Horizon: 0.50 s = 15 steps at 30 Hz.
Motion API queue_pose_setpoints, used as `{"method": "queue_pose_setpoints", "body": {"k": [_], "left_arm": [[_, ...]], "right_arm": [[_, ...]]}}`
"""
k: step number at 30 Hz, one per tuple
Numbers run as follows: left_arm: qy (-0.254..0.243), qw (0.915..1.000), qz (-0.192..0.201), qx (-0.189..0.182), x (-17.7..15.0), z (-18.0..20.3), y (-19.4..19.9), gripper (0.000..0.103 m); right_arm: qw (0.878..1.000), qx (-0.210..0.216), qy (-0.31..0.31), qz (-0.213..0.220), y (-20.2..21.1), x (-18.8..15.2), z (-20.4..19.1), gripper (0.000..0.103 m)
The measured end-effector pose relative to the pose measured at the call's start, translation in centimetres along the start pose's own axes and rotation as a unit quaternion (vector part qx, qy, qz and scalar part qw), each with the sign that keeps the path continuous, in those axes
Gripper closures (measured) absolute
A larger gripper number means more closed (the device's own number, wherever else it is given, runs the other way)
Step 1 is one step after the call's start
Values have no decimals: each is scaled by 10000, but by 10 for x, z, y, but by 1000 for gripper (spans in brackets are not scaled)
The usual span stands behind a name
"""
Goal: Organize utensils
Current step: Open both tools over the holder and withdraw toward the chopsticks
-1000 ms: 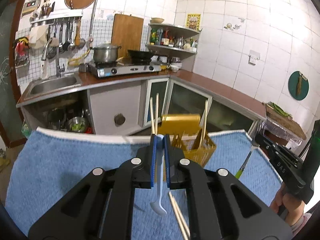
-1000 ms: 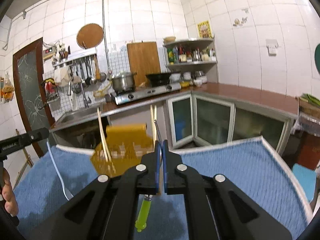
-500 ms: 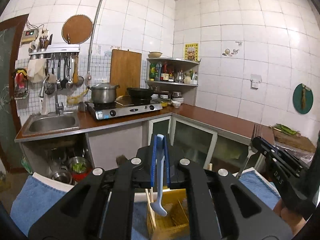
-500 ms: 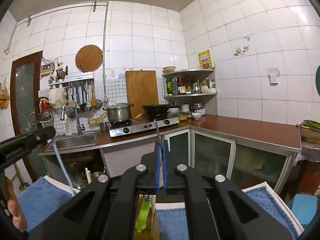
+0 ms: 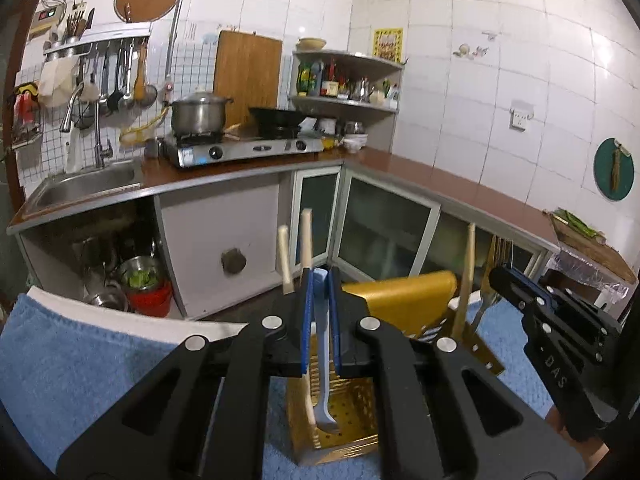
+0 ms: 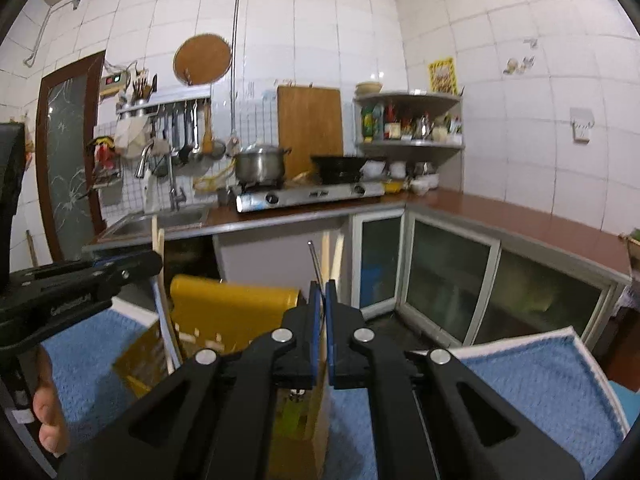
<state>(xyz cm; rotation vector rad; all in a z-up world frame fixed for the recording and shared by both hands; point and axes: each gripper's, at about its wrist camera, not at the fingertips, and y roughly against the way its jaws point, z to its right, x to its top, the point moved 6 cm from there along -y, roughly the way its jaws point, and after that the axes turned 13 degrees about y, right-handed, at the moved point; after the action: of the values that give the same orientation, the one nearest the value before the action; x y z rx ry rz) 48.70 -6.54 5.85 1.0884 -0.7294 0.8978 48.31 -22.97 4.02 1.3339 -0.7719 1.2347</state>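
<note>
- Two grippers, each loaded: left gripper (image 5: 319, 280) is clamped on a pale blue spoon (image 5: 323, 376), right gripper (image 6: 319, 296) is pinched on a green-handled fork (image 6: 296, 408).
- Spoon hangs bowl-down inside the yellow utensil caddy (image 5: 400, 300) on the blue towel (image 5: 80, 368). Likely reason: gripped high on the handle so the bowl drops in first without snagging the chopsticks (image 5: 306, 240) already standing there.
- Fork sits tines-up, green handle below the jaws and over a caddy slot; looks like the same vertical insertion.
- Left view only: spoon bowl near the caddy's perforated floor, plus the fork tines (image 5: 490, 300) beside a chopstick at the right gripper's tip.
- Right view only: fork's green handle, and the caddy's back wall (image 6: 232, 312).
- Can't tell whether either utensil touches bottom.
</note>
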Motion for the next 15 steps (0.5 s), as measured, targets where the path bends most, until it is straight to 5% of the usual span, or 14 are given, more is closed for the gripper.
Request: {"method": "queue_pose_setpoints", "body": {"k": [5,7,10,13,15], "left_arm": [[96,9996,-246,95,-10,-10,-3,88],[165,9994,-255,137,-11,-14,2,52],[189,9996,-131,159,-10,-16,19,47],[214,9994,-204,198,-9,-19,37,43],[257,9991,-205,272,-6,-24,49,36]], "right_arm": [[9995,206,-42,-241,-7,-15,-7,97],[9990,285,-100,-343,-6,-19,-8,96],[9978,403,-213,-476,-2,-21,-8,95],[9976,406,-279,-489,10,-16,-6,74],[9976,398,-267,-492,21,-12,-6,73]]}}
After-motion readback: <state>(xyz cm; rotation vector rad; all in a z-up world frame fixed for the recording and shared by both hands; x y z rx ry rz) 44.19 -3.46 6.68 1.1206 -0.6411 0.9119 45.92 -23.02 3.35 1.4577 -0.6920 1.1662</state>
